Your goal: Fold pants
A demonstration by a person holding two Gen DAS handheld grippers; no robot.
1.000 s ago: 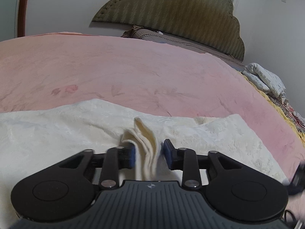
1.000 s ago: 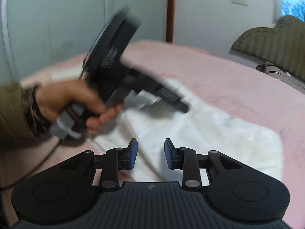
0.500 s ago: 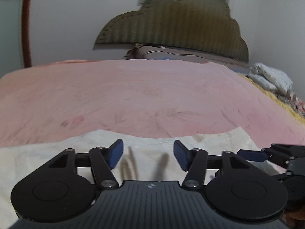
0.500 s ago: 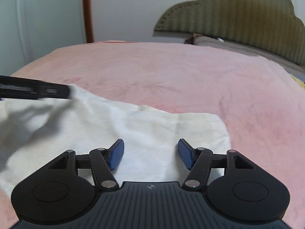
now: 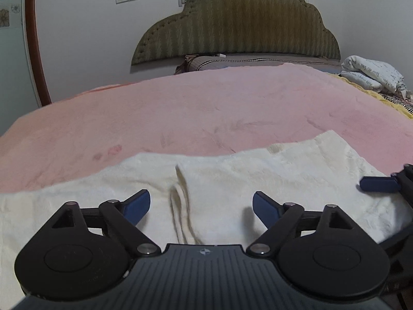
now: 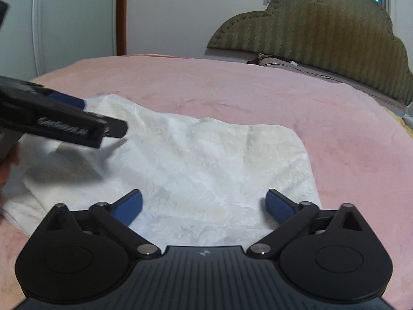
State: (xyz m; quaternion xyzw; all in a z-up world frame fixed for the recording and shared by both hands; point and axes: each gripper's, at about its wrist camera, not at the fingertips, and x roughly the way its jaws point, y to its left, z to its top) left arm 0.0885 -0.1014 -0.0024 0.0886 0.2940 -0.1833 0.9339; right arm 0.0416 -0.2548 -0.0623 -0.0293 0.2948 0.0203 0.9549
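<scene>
The cream-white pants (image 5: 271,178) lie folded flat on the pink bed, with a layered folded edge running between my left fingers. My left gripper (image 5: 201,206) is open and empty, low over that fold. My right gripper (image 6: 204,206) is open and empty over the right part of the pants (image 6: 206,160). The right gripper's blue fingertip (image 5: 379,183) shows at the right edge of the left wrist view. The left gripper's body (image 6: 64,124) crosses the left of the right wrist view.
The pink bedspread (image 5: 206,108) stretches far beyond the pants. An olive padded headboard (image 5: 237,25) and a pillow stand at the back. A bundled white printed quilt (image 5: 371,75) lies at the far right. A brown door frame (image 6: 121,13) is by the wall.
My left gripper let go of the pants fold and opened wide. My right gripper also opened wide and swung to face the headboard. The fold now lies flat.
</scene>
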